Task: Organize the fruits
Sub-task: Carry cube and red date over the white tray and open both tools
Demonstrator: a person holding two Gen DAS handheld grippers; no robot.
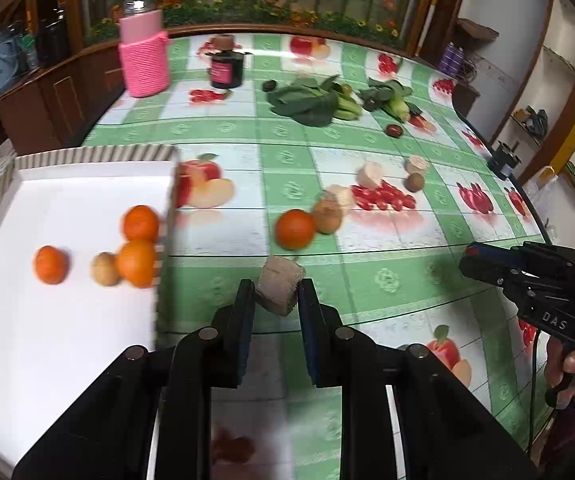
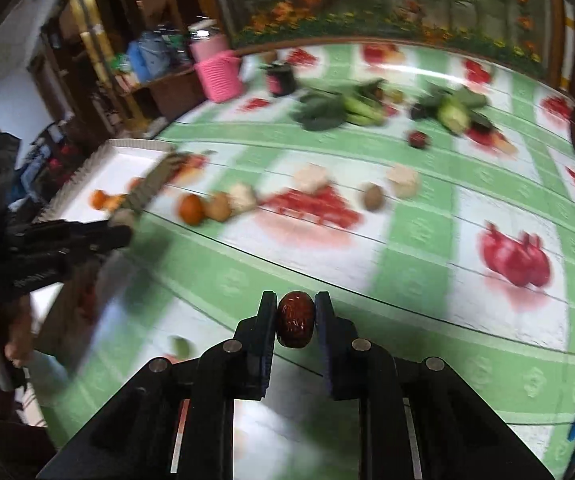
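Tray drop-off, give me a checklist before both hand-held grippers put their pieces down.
1. Left hand-held gripper shut on pale chunk: ok.
2. Right hand-held gripper shut on red date: ok.
3. Free room in white tray: ok.
4. Left hand-held gripper over the tray: not ok, it is beside the rim.
5. Whether the chunk counts as fruit: cannot tell.

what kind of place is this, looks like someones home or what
Most likely a home dining or living room, not a lab. The table wears a fruit-print plastic cloth, a jar in a pink knitted sleeve stands on it, and dark wooden cabinets crowded with household clutter line the wall.
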